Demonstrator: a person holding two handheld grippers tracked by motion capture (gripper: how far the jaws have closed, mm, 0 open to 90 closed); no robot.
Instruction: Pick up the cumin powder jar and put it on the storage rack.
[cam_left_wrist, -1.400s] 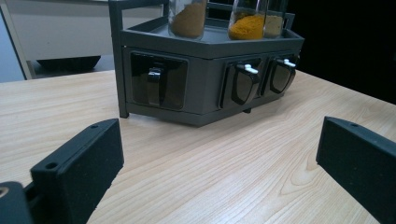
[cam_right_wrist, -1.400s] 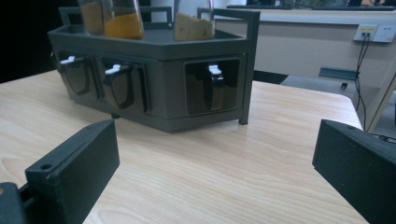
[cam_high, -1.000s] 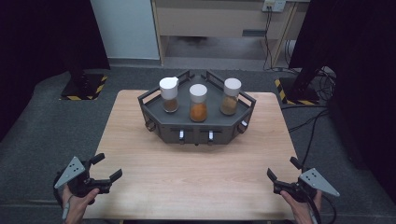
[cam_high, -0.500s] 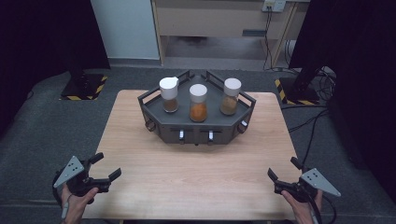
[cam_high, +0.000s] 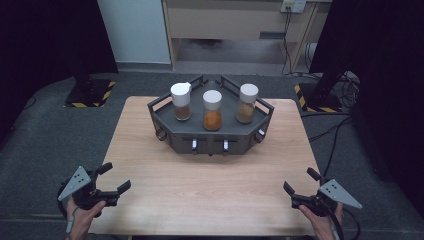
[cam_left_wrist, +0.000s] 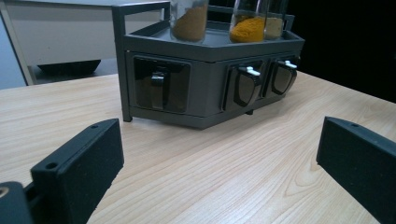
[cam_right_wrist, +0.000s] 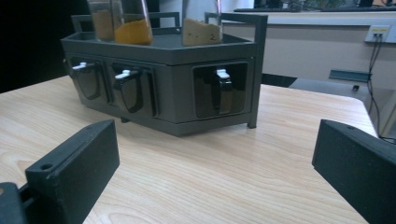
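Observation:
A dark grey hexagonal rack (cam_high: 171, 131) stands at the back middle of the wooden table (cam_high: 210, 185). Three white-capped glass jars stand upright on it: brown powder at the left (cam_high: 181, 101), orange in the middle (cam_high: 212, 110), tan at the right (cam_high: 247, 103). Small drawers with white-tipped handles line its front (cam_high: 194, 144). My left gripper (cam_high: 116, 176) is open at the table's near left corner, holding nothing. At the near right corner, my right gripper (cam_high: 300, 180) is also open and holds nothing. The left gripper view (cam_left_wrist: 219, 163) faces the rack (cam_left_wrist: 205, 88); the right gripper view (cam_right_wrist: 215, 163) faces it (cam_right_wrist: 163, 88) too.
Bare wood stretches between both grippers and the rack. Dark carpet surrounds the table. A wooden cabinet (cam_high: 225, 22) stands behind it, and stand bases with yellow-black tape (cam_high: 90, 92) sit at the back left and back right, with cables (cam_high: 345, 90) on the right.

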